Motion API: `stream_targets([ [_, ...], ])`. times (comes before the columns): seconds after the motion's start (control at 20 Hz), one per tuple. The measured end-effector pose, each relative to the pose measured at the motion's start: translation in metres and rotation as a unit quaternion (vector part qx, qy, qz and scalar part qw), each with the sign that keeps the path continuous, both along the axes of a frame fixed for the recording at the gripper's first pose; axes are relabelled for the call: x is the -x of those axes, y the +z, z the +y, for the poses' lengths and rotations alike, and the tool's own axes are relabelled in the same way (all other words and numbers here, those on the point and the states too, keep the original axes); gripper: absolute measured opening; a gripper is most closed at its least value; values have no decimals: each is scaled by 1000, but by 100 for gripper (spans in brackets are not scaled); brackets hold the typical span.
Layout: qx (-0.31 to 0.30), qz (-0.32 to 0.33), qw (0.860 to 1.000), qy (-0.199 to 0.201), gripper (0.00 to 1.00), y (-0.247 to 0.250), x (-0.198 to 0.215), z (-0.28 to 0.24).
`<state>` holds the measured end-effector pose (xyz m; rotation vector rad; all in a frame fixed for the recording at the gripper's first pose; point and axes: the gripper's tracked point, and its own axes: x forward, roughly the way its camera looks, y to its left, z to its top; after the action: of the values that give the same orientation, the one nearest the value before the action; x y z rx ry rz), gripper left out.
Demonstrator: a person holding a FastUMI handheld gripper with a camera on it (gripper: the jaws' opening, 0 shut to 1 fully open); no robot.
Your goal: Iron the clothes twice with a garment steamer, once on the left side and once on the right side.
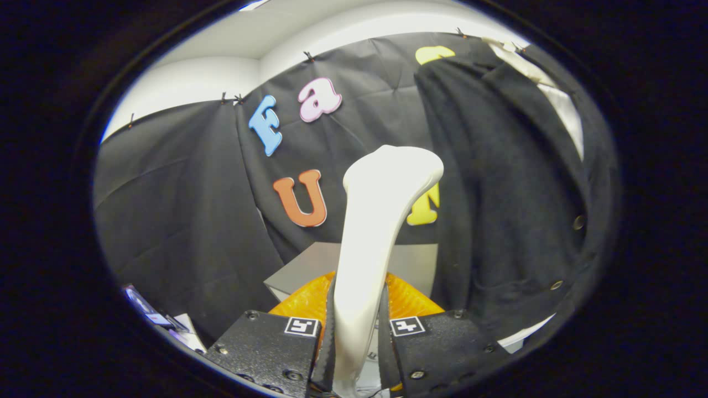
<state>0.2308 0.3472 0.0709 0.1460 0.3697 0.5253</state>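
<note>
A white garment steamer [373, 232] stands upright between my fingers, its handle clamped by my gripper [357, 337], which is shut on it. Its wide head rises above and ahead of the fingers, turned toward the booth's wall. To the right of the steamer hangs a dark buttoned garment [509, 193], a jacket or cardigan with a pale lining showing near its collar [553, 88]. The steamer head is left of the garment, with a small gap between them.
An orange ribbed object [301, 301] lies just beyond the fingers, behind the steamer's handle. A grey box [310, 268] sits behind it against the wall. A small screen-like item [146, 309] and some papers lie at the lower left.
</note>
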Motion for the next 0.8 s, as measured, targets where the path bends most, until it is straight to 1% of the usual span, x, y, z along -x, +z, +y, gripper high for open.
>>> stream_targets([
  [0.05, 15, -24, 1000, 4, 34, 9, 7, -12],
  [0.15, 41, -55, 998, -4, 34, 19, 17, -42],
  [0.3, 55, -76, 996, -4, 34, 33, 22, -68],
  [0.45, 68, -104, 992, -17, 34, 57, 8, -95],
  [0.7, 89, -153, 984, -21, 34, 97, -18, -125],
  [0.8, 95, -161, 982, -31, 34, 105, -31, -136],
])
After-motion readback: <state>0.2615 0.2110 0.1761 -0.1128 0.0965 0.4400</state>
